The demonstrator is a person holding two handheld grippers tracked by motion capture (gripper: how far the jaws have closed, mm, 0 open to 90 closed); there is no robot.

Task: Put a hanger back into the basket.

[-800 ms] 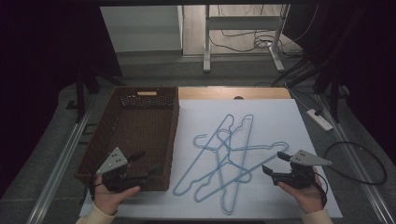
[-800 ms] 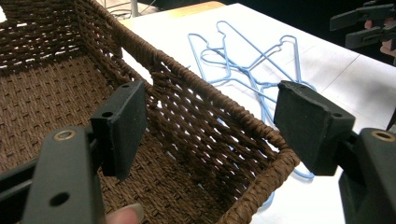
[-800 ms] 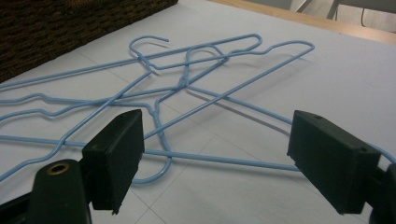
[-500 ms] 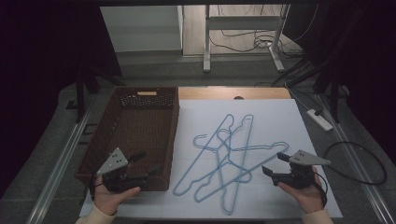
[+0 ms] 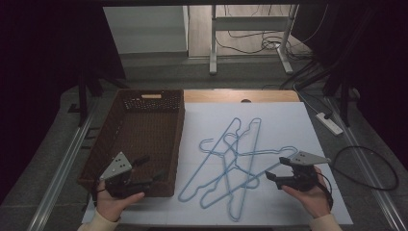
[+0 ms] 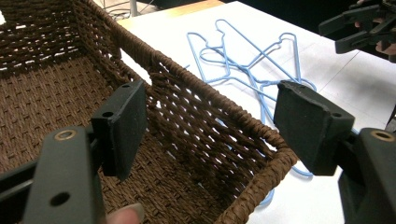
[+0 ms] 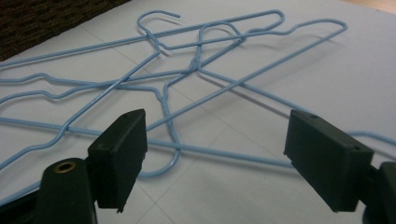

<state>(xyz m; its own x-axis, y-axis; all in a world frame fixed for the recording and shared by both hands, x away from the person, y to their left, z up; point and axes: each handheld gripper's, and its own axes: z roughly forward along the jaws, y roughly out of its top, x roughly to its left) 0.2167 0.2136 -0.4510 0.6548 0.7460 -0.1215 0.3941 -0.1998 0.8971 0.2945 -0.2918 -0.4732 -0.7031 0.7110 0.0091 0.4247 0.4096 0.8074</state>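
Observation:
A tangle of several light blue wire hangers point(image 5: 235, 159) lies on the white sheet, right of a brown wicker basket point(image 5: 179, 139) that looks empty. My left gripper point(image 5: 153, 167) hovers open over the basket's near right corner point(image 6: 196, 88), with nothing between its fingers; the hangers point(image 6: 243, 65) lie beyond the rim. My right gripper point(image 5: 275, 169) is open just right of the pile and points at it. Its jaws point(image 7: 215, 154) stand wide apart low over the nearest hanger wires point(image 7: 187, 70), touching none. The right gripper point(image 6: 359, 28) also appears far off in the left gripper view.
A white sheet point(image 5: 288, 125) covers the table, with a wooden strip point(image 5: 269, 96) bare at the far edge. On the floor to the right are a power strip point(image 5: 329, 122) and a black cable point(image 5: 370, 163). Metal desk legs point(image 5: 214, 43) stand behind.

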